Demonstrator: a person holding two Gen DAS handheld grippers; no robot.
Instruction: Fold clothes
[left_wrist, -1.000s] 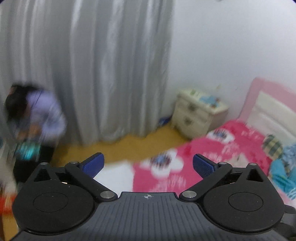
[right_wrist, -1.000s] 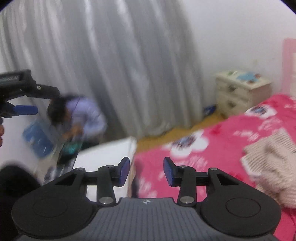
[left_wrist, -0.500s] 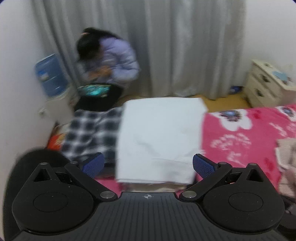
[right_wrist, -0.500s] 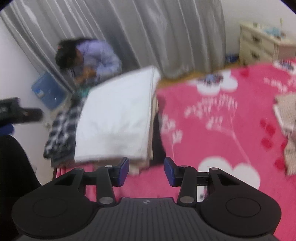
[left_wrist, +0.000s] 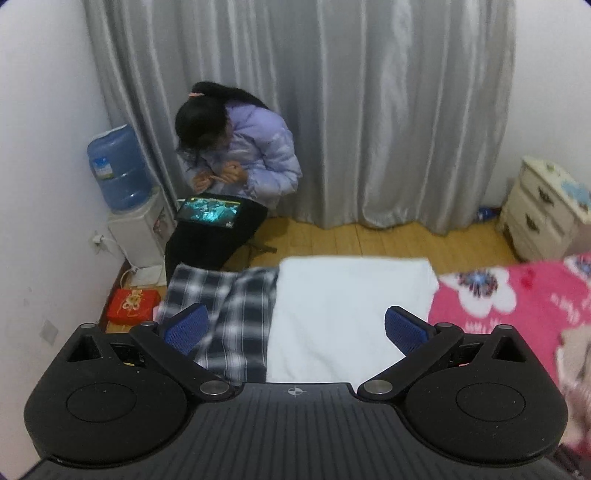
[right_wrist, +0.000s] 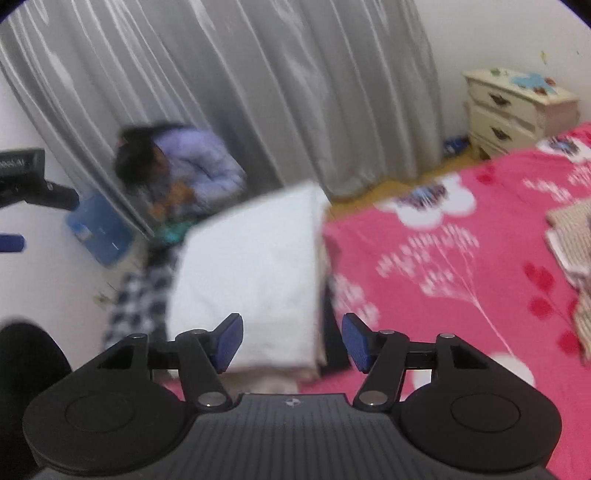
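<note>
Left wrist view: looking forward and down along the left gripper (left_wrist: 295, 328) from above the bed's foot end, facing the grey curtain (left_wrist: 332, 110); sharp.
Right wrist view: looking forward along the right gripper (right_wrist: 291, 341), sitting lower and nearer the pink bedspread (right_wrist: 461, 266), tilting; blurred.
Shared by both: the folded white cloth (left_wrist: 351, 314) (right_wrist: 251, 277), the checked garment (left_wrist: 229, 314) beside it, the seated person (left_wrist: 251, 155), the curtain, the bedside cabinet (left_wrist: 546, 214) (right_wrist: 517, 107).
Cross-sighting: the right view is catching the left gripper (right_wrist: 22, 184) at its left edge.
</note>
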